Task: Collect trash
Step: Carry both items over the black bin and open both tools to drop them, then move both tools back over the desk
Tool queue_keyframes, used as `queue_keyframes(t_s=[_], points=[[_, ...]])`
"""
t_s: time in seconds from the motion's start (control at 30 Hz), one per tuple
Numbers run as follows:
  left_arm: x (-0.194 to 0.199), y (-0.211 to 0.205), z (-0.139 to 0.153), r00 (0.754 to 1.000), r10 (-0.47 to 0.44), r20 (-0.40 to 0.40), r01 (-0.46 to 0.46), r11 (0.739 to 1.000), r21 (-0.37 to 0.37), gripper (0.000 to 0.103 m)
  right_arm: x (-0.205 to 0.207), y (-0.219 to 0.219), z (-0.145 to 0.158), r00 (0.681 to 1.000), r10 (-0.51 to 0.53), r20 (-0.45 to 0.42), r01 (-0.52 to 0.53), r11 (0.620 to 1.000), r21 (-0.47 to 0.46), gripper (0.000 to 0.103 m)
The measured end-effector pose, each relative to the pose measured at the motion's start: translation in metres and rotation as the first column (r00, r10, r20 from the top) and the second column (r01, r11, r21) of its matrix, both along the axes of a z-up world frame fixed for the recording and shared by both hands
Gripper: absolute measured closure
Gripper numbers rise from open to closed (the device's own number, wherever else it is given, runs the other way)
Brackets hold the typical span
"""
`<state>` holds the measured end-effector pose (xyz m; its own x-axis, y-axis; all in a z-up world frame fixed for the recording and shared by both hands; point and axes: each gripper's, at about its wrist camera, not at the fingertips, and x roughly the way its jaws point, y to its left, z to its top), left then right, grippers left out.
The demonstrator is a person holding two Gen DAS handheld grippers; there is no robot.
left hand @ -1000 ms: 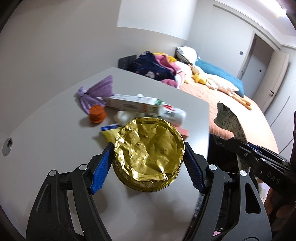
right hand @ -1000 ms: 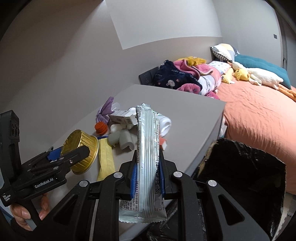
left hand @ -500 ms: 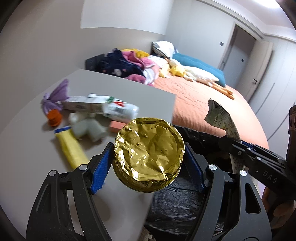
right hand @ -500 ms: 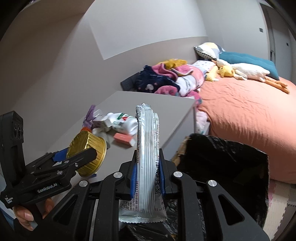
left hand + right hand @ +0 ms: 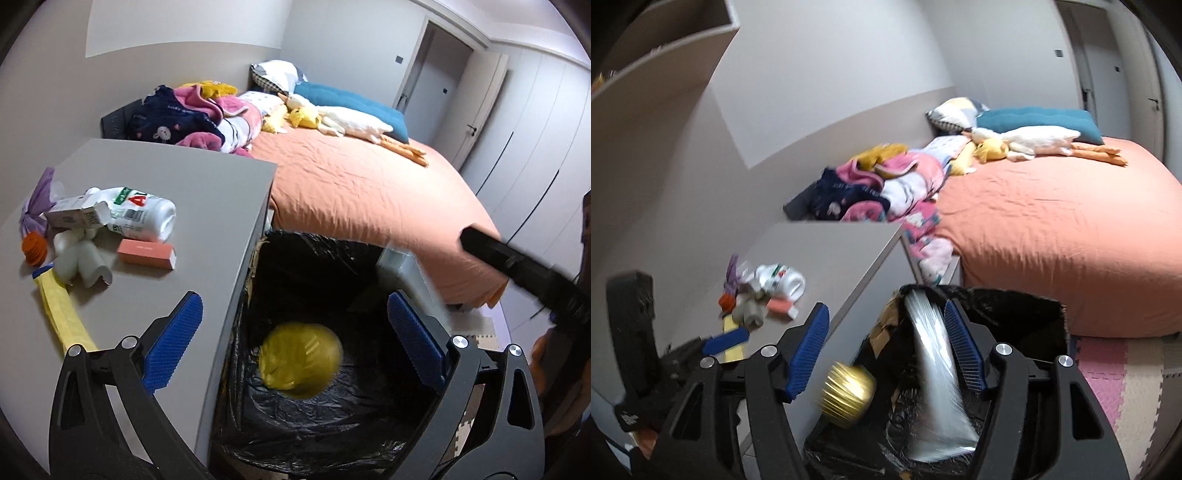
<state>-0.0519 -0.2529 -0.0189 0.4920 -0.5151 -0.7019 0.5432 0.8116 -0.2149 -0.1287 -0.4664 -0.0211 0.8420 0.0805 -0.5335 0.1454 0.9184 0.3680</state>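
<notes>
My left gripper hangs over the black trash bag beside the grey table. Its jaws are opening wide, with nothing pressed between them. Below them a gold foil cup falls, blurred, into the bag. My right gripper is also over the bag, its jaws opening. A silver wrapper drops, blurred, beside its right pad. The foil cup tumbles at the bag's left edge. On the table lie a white bottle, a carton, a pink box and a yellow packet.
An orange disc, a purple bag and white tubes lie at the table's left. An orange bed with clothes and a plush toy stands behind the bag. Foam mats cover the floor at right.
Both grippers swung right, from over the table to over the trash bag. Both opened: the left let go of the foil cup, the right of the silver wrapper, and both items are falling.
</notes>
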Motion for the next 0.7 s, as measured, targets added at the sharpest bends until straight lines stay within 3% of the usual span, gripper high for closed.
queue_keyframes(t_s=[0.23, 0.7], points=[[-0.003, -0.005, 0.002, 1.000, -0.011, 0.027, 0.011, 1.000, 0.018, 0.006, -0.006, -0.017, 0.000, 0.998, -0.060, 0.002, 0.060, 0.998, -0.008, 0.037], [0.001, 0.019, 0.002, 0.997, 0.063, 0.038, -0.064, 0.998, 0.029, 0.006, 0.006, 0.004, -0.002, 1.000, 0.008, -0.005, -0.008, 1.000, -0.028, 0.034]])
